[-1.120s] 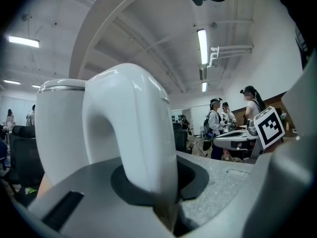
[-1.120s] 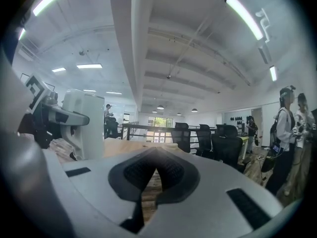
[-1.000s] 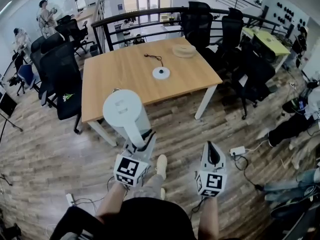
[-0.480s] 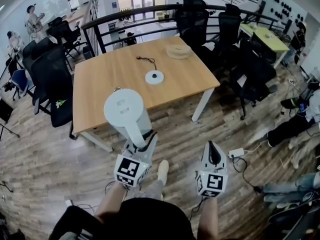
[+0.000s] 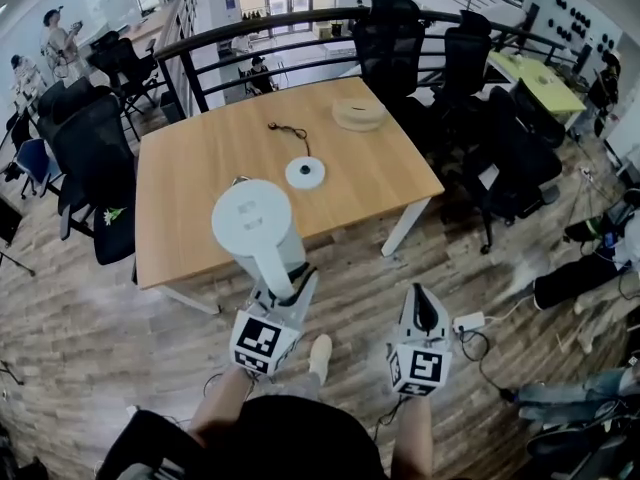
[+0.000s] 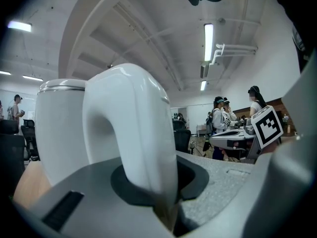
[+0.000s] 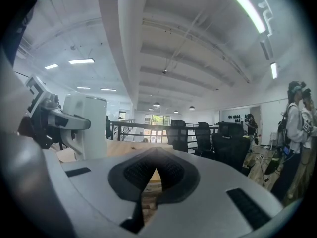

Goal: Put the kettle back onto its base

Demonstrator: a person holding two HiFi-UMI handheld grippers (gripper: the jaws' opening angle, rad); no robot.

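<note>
1. A light wooden table (image 5: 200, 183) on white legs stands on a wood-plank floor (image 5: 80, 313). Black office chairs (image 5: 95, 153) stand round it and a black metal railing (image 5: 270, 26) runs behind (an open office with long ceiling lamps).
2. A round white kettle base (image 5: 305, 173) lies near the table's middle. A thin black cord (image 5: 285, 131) lies just behind it, and a flat round tan disc (image 5: 358, 114) sits toward the far edge.
3. The white cylindrical kettle (image 5: 255, 230) is off its base, held up over the table's near edge and well apart from the base. The left gripper (image 5: 290, 286) is clenched on its curved white handle.
4. The right gripper (image 5: 420, 303) hangs over the floor beside it, jaws together on nothing.
5. The kettle hides part of the table's edge, and the person is cut off at the bottom. I cannot tell what the tan disc is made of.
6. The left gripper view shows the handle wedged between the pads, a grip the head view mostly hides. The right gripper view shows the kettle side-on. The base appears only in the head view.
</note>
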